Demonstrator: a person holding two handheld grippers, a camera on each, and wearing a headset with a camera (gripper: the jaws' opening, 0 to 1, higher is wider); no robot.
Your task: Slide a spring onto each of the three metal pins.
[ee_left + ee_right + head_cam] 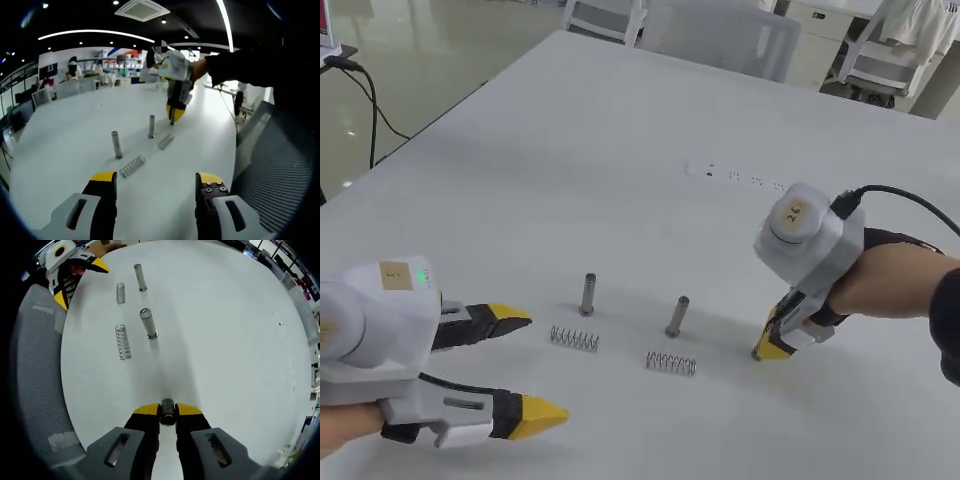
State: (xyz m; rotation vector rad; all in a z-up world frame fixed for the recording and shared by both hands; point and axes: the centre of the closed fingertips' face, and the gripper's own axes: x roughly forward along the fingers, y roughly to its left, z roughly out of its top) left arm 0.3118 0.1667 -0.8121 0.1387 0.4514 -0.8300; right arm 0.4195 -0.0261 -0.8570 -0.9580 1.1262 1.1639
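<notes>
We are clamping a spring [168, 413] in the right gripper [772, 348]
We are holding the left gripper [156, 177] spread apart

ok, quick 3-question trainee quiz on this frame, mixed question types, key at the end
1. True or false: the left gripper has its jaws open and holds nothing.
2. What are the jaws of the right gripper shut on? A) a washer B) a spring C) a screw
3. How many loose springs lie on the table?
Key: 1 true; 2 B; 3 two.
</notes>
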